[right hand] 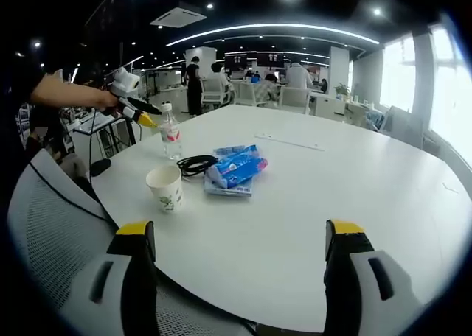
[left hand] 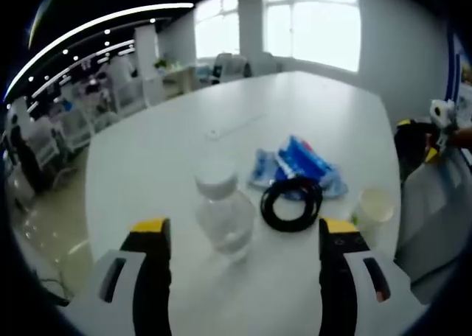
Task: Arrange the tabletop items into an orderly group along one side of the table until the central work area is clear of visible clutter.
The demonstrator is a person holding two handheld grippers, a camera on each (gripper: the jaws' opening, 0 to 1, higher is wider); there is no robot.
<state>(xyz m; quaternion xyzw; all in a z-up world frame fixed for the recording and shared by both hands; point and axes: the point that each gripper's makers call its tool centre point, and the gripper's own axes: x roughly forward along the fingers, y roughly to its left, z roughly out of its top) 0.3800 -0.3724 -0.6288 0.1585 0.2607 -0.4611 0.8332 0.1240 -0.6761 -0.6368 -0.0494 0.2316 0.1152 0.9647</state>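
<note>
A clear plastic bottle (left hand: 223, 212) with a white cap stands on the white table (left hand: 295, 93), between the wide-apart jaws of my left gripper (left hand: 245, 231), which is open and touches nothing. Right of the bottle lie a black cable coil (left hand: 291, 202), blue packets (left hand: 299, 165) and a paper cup (left hand: 376, 205). My right gripper (right hand: 240, 233) is open over the table's (right hand: 354, 189) near edge, well short of the cup (right hand: 165, 187), cable (right hand: 193, 164), packets (right hand: 236, 166) and bottle (right hand: 170, 135). A hand holds the left gripper (right hand: 140, 113) beside the bottle.
A grey mesh chair (right hand: 51, 225) stands against the table edge near the cup, and its back (left hand: 435, 196) shows in the left gripper view under the right gripper (left hand: 442, 119). A thin strip (right hand: 287, 141) lies mid-table. Office chairs and desks stand beyond.
</note>
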